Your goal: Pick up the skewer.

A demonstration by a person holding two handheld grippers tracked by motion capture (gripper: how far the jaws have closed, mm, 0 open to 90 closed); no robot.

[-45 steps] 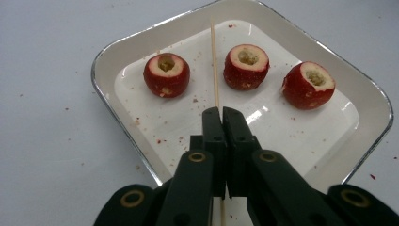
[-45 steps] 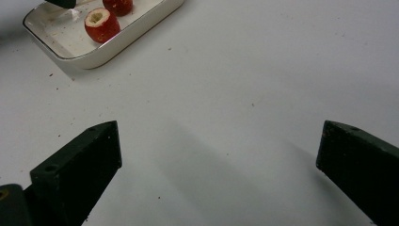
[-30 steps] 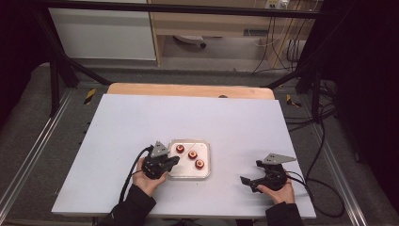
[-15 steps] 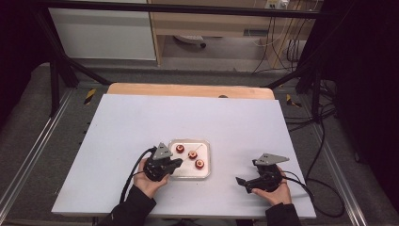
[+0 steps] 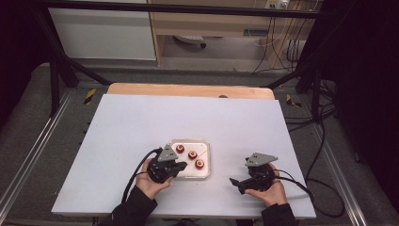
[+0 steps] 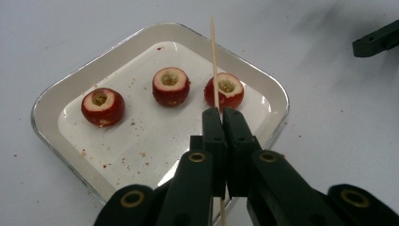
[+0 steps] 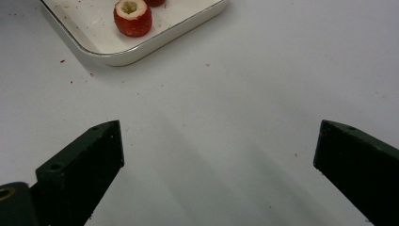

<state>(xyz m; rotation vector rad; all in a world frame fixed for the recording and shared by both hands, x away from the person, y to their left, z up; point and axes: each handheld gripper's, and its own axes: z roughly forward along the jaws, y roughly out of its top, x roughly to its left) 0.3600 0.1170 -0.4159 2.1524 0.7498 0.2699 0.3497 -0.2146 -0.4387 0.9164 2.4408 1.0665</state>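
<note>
White tray [image 6: 56, 99] holds three cored red fruits [image 6: 171, 85]. Left tongs [image 6: 220, 117] pinch a thin wooden skewer [image 6: 213, 56], its lower end cut off. Right tongs [image 7: 216, 155] gape wide above the worktop [image 7: 226, 94].

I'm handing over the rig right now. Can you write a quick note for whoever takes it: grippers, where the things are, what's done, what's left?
Left gripper: shut on a thin wooden skewer, its tip over the tray.
Right gripper: open, nothing in it, over bare table right of the tray.
Tray: holds three cored red fruits in a row, hollow ends up.
Done: skewer picked up.
Left: probably threading the fruits; none is on the skewer yet.
</note>
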